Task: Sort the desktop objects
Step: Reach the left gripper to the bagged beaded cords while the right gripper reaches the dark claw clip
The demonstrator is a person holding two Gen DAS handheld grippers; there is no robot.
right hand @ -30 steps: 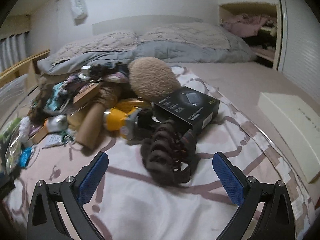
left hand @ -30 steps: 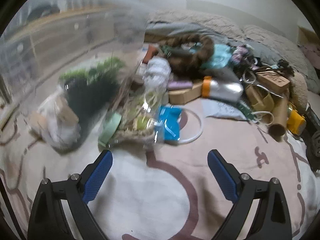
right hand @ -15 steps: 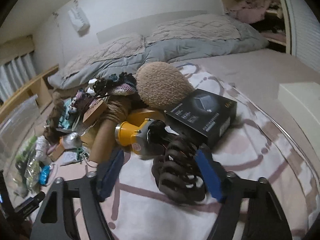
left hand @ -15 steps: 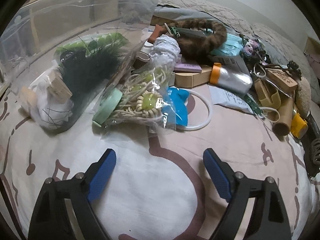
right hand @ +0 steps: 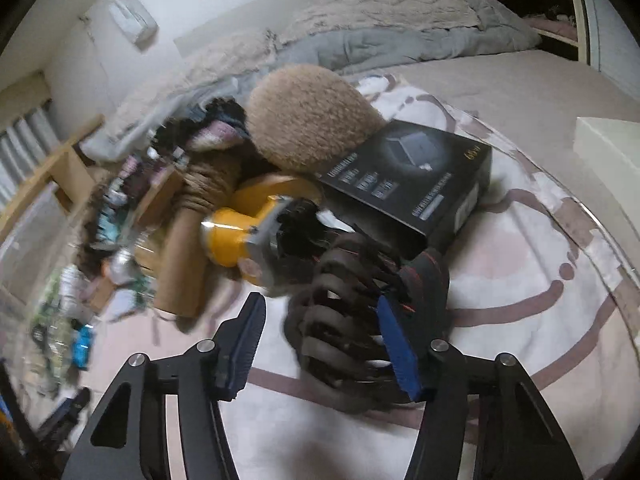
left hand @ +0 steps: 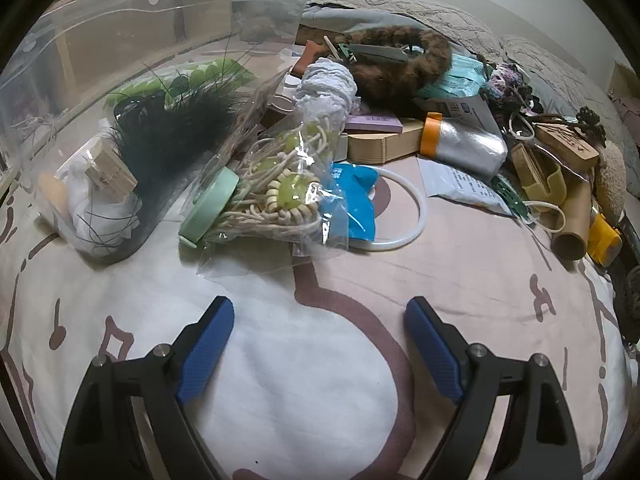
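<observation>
A dark brown, ribbed, coiled flexible tripod (right hand: 340, 320) is straddled by the spread right tool (right hand: 320, 340); the left tool (left hand: 320, 344) is held spread, empty.

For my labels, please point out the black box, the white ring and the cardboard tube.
black box (right hand: 404, 176), right wrist view, on its printed top face.
white ring (left hand: 416, 216), left wrist view, on its right curve.
cardboard tube (left hand: 574, 220), left wrist view, on its side wall.
</observation>
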